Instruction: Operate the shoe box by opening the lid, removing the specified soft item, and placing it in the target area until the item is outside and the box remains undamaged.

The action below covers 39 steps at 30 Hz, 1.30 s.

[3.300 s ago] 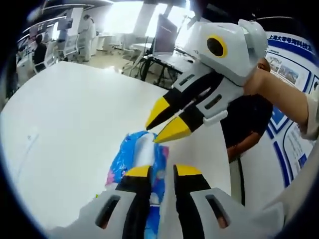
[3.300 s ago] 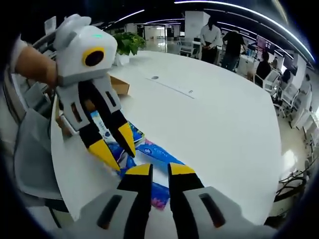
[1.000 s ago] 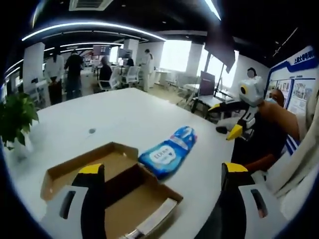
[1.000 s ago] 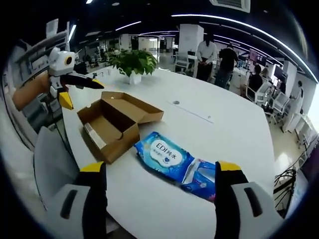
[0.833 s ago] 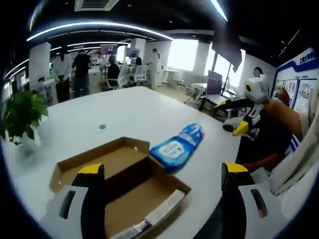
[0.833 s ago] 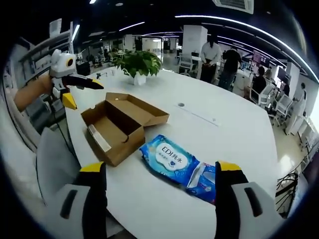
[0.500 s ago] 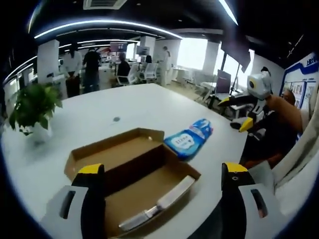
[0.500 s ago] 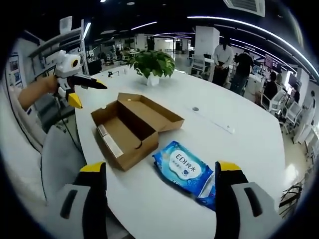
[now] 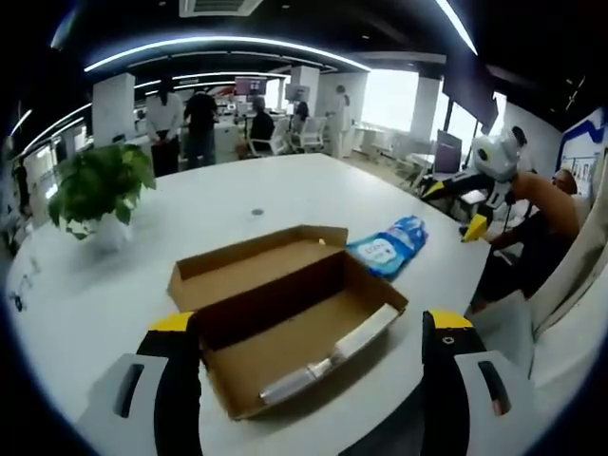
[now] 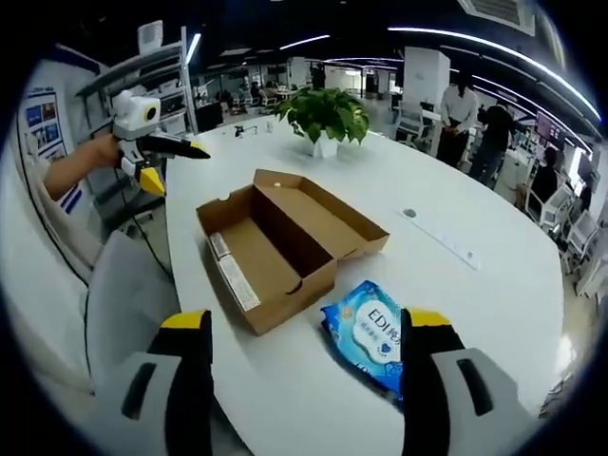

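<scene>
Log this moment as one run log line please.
shoe box: open, on table | wipes pack: out, beside box | left gripper: open | right gripper: open

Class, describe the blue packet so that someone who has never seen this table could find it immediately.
Start at the big white table and find the open brown cardboard box. The blue packet lies flat just beside it, outside it: soft, glossy, the one blue thing there.

— What lies ahead of the right gripper [image 10: 302, 332]?

— An open cardboard box [image 10: 281, 245], lid folded back, on the white table [image 10: 475, 285]. Its jaws stand wide apart.

— And the blue packet [image 10: 370, 334]?

— Flat on the table just beside the box, near the right jaw.

— Anything further off?

— The left gripper [image 10: 169, 161] to the far left, jaws spread, and a potted plant [image 10: 325, 116] beyond the box.
</scene>
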Tool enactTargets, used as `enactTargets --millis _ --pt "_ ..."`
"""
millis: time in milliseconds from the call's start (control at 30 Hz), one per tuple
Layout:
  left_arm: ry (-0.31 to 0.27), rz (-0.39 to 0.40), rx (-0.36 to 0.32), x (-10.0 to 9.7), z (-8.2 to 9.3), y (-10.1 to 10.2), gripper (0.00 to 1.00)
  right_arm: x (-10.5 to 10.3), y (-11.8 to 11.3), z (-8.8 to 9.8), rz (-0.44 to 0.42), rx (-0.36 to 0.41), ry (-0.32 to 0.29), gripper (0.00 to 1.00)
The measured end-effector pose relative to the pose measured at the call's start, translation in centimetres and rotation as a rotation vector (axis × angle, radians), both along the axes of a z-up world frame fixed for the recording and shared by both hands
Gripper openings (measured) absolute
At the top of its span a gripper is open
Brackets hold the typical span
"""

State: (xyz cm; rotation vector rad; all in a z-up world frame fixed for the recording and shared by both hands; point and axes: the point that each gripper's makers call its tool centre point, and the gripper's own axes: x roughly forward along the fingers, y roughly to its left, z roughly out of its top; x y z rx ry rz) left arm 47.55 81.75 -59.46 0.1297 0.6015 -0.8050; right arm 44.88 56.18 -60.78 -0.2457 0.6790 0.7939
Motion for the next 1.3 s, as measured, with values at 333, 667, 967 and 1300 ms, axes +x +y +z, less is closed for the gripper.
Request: enactTargets --millis 333,667,967,1300 --pt "0.038 0.057 0.02 -0.9 -2.2 2.3 1.0 0.4 3.1 -1.5 0.154 -0.016 0.023 0.55" --pt "0.041 0.081 0.019 -1.9 -3.0 3.2 1.0 1.3 5.7 -3.8 0.297 -0.055 0.058 0.5" --pt "0.029 0.097 0.01 -2.1 -3.0 3.8 1.0 2.0 7.6 -6.2 0.419 -0.093 0.084 0.46" --pt "0.03 0.098 0.011 -2.4 -3.3 4.1 1.0 3.0 9.1 -8.6 0.506 -0.148 0.13 0.46"
